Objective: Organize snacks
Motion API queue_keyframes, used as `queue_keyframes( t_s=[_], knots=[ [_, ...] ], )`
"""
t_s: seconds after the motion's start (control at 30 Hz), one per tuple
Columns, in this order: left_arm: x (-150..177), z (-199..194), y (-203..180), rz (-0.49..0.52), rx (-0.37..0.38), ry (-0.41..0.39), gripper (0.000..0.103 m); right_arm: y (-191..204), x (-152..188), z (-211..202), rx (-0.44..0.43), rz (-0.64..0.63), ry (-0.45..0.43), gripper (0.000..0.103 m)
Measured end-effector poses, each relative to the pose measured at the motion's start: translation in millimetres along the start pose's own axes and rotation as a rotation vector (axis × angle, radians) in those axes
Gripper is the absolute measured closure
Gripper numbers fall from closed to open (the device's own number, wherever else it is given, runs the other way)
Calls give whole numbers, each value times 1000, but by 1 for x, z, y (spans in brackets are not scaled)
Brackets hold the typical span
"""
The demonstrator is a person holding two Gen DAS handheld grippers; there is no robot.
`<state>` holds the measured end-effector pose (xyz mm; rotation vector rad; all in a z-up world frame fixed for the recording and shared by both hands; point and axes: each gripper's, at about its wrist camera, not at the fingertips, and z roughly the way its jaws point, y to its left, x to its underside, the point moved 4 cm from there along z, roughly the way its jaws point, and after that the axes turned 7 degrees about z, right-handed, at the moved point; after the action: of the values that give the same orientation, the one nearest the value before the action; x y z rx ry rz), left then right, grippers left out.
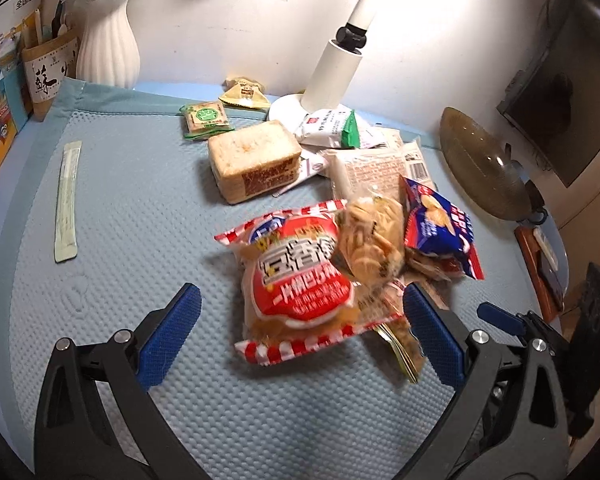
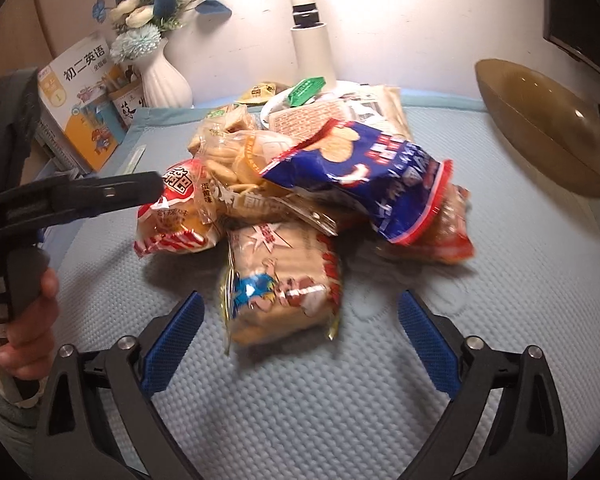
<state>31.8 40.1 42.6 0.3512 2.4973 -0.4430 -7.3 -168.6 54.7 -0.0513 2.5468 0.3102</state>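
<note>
Left claw (image 1: 300, 334) low over the blue mat (image 1: 112, 280), fingers spread wide, tilted down toward the red-and-white striped snack bag (image 1: 300, 280) lying between the blue pads (image 1: 168, 336) without clear contact on either side. Right claw (image 2: 300, 344) likewise spread wide and low, aimed at the tan cracker pack (image 2: 280, 288) resting just ahead of and between its pads, not pinched. From the right wrist view, left claw reaching in from the left edge, tip at the striped bag (image 2: 176, 216), a hand (image 2: 28, 320) wrapped round its handle. Snacks heaped mid-mat: blue chip bag (image 2: 364, 180) propped on top, clear bag of small biscuits (image 2: 236, 160) beside it, wrapped bread block (image 1: 256, 160) and green-labelled packet (image 1: 206, 118) further back, white-and-green pouch (image 1: 328, 124) against the lamp base (image 1: 288, 106). Long thin sachet (image 1: 66, 200) alone, well apart on the left of the mat. Open mat in front of both claws and along the left side; right side open up to the brown oval dish (image 2: 548, 128) near the mat's edge. Back edge of the worktop crowded by the white vase (image 1: 108, 44), a pen holder (image 1: 48, 72) and books (image 2: 84, 104) against the wall.
</note>
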Motion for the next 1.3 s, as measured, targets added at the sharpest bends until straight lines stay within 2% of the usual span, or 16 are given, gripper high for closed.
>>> queue_keyframes(
  t_s=[0.13, 0.23, 0.3, 0.4, 0.53, 0.7, 0.77, 0.8, 0.9, 1.13, 1.3],
  knots=[
    [1, 26, 2, -50, 25, 43, 8, -1, -2, 27, -18, 27, 52, 21],
    [5, 34, 4, -75, 53, 44, 11, 3, 3, 35, -31, 31, 61, 23],
    [7, 39, 5, -85, 71, 48, 19, 5, 9, 35, -41, 35, 60, 25],
    [11, 41, 5, -99, 100, 47, 27, 7, 12, 35, -50, 40, 57, 26],
    [14, 41, 0, -96, 102, 36, 28, 13, 14, 40, -52, 36, 65, 24],
    [13, 43, 1, -124, 88, 24, 28, 18, 16, 43, 19, -4, 43, 32],
    [14, 42, 2, -125, 80, 21, 32, 16, 18, 41, 30, 3, 40, 35],
    [15, 41, 2, -120, 72, 19, 37, 15, 19, 40, 35, 7, 39, 40],
    [19, 32, -4, -83, 19, 3, 44, 12, 25, 33, 20, 21, 46, 40],
    [48, -4, -14, -30, -67, -35, 46, -9, 46, 2, 1, 59, 55, 40],
    [61, -37, -29, -1, -57, -87, 46, -27, 54, -27, -8, 102, 38, 40]
  ],
)
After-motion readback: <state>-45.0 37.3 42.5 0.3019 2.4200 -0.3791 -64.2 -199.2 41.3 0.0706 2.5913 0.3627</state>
